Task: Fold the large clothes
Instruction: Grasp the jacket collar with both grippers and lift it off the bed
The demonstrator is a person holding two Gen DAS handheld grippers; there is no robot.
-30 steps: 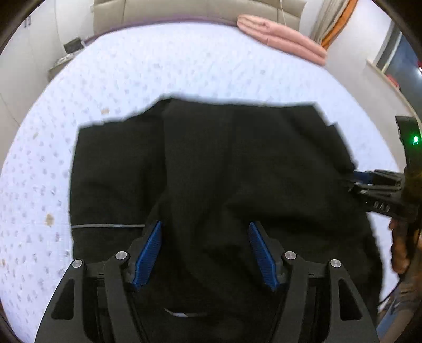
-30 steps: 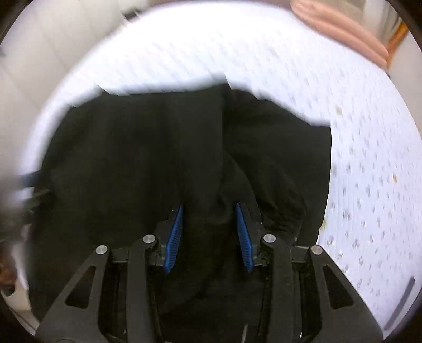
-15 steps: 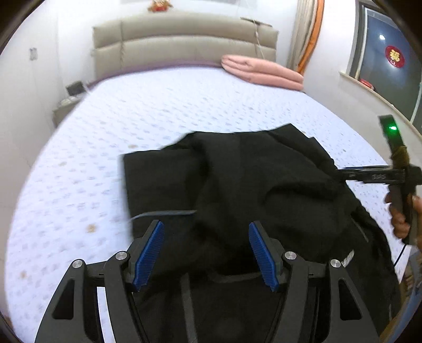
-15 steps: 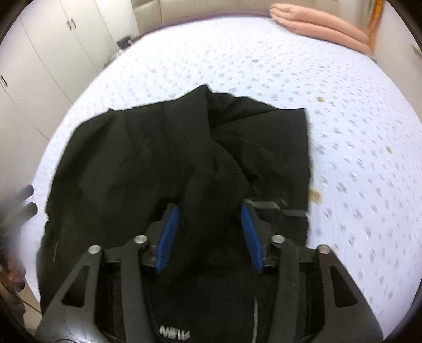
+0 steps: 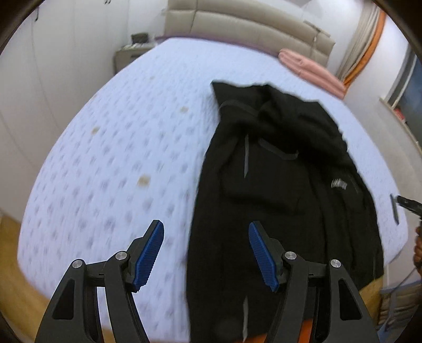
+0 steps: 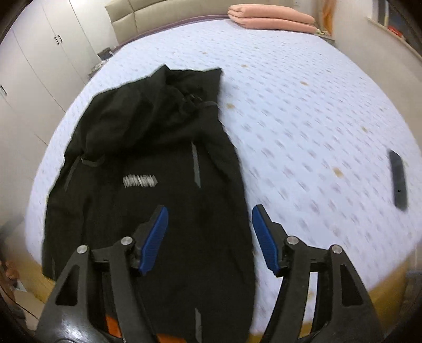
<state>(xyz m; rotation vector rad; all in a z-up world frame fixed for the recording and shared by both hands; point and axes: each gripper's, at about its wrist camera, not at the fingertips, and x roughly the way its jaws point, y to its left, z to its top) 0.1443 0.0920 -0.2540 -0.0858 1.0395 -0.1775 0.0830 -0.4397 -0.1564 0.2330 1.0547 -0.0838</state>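
Observation:
A large black jacket (image 5: 277,184) with a white chest logo lies lengthwise on the bed, its hem hanging over the near edge; it also shows in the right wrist view (image 6: 158,171). My left gripper (image 5: 205,250) is open and empty, above the jacket's left edge near the bed's front. My right gripper (image 6: 209,237) is open and empty, above the jacket's right edge. The jacket's upper part is bunched and folded over.
The bed (image 5: 118,145) has a pale lilac dotted sheet with a few brown stains. Folded pink bedding (image 6: 271,19) lies by the headboard. A dark remote-like object (image 6: 398,182) lies on the sheet at right. White wardrobes (image 6: 39,52) stand left. A nightstand (image 5: 132,52) is beside the bed.
Both grippers have pulled back and up from the jacket and now hold nothing. The jacket has gone from spread wide to a narrower lengthwise shape.

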